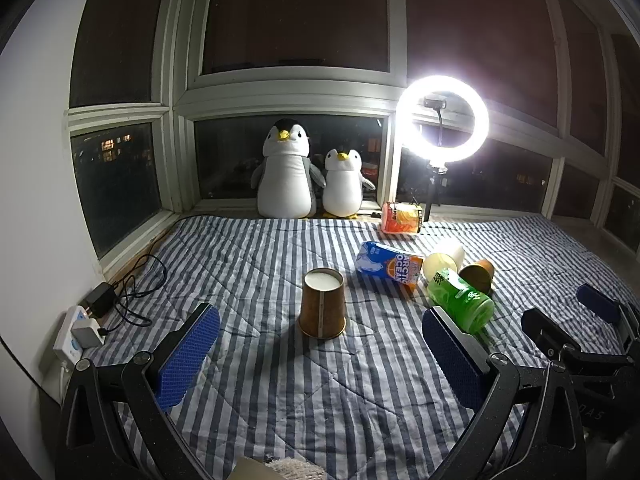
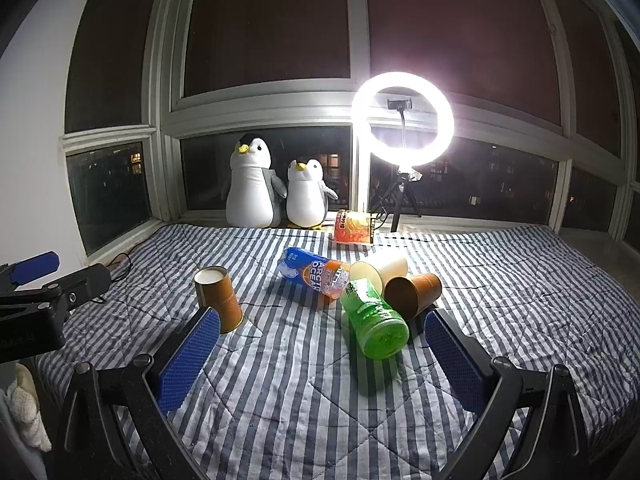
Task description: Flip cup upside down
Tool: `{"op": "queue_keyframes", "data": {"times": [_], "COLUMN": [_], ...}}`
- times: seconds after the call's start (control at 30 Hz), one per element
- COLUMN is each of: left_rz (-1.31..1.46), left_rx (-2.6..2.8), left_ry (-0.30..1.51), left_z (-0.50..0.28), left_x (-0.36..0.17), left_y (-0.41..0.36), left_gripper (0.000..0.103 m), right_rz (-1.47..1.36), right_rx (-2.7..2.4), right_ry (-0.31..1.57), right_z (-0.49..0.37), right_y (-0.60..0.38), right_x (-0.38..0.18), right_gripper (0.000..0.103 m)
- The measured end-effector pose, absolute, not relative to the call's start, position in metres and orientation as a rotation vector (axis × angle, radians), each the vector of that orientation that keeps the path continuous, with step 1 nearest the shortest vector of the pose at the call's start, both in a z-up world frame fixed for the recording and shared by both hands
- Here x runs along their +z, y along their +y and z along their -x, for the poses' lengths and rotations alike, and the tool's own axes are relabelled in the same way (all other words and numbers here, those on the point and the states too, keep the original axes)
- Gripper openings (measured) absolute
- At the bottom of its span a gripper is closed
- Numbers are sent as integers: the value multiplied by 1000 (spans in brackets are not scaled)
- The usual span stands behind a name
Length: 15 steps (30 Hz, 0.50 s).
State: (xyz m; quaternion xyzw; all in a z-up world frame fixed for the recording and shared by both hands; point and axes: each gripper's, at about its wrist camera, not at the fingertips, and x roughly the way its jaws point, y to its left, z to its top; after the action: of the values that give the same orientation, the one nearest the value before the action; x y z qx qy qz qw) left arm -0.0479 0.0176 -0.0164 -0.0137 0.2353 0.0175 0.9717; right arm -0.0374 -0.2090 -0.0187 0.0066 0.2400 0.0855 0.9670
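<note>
A brown paper cup (image 1: pixel 322 307) stands upside down on the striped blanket (image 1: pixel 280 380), its white base up; it also shows in the right wrist view (image 2: pixel 219 298). My left gripper (image 1: pixel 320 360) is open and empty, just short of this cup, jaws wide on either side. A second brown cup (image 2: pixel 413 290) lies on its side, and a white cup (image 2: pixel 380 270) lies on its side behind it. My right gripper (image 2: pixel 322 354) is open and empty, in front of the lying cups. The right gripper also shows in the left wrist view (image 1: pixel 576 316).
A green bottle (image 2: pixel 374 322), a blue-orange bottle (image 2: pixel 314 274) and an orange bottle (image 2: pixel 356 227) lie on the blanket. Two plush penguins (image 2: pixel 276 188) and a lit ring light (image 2: pixel 403 120) stand at the window. A power strip with cables (image 1: pixel 86 320) lies at the left edge.
</note>
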Motion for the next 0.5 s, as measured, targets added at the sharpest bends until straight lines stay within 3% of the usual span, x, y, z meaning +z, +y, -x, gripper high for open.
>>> {"op": "queue_keyframes", "data": {"times": [0.5], "left_rz": [24], "left_rx": [31], "left_ry": [475], "left_z": [48], "left_x": [-15], "left_y": [16], "left_gripper": [103], "right_rz": [-11], "right_rx": [173], "right_ry": [488], "right_z": [37], "right_y": [-210], "right_x": [-18], "right_gripper": [101]}}
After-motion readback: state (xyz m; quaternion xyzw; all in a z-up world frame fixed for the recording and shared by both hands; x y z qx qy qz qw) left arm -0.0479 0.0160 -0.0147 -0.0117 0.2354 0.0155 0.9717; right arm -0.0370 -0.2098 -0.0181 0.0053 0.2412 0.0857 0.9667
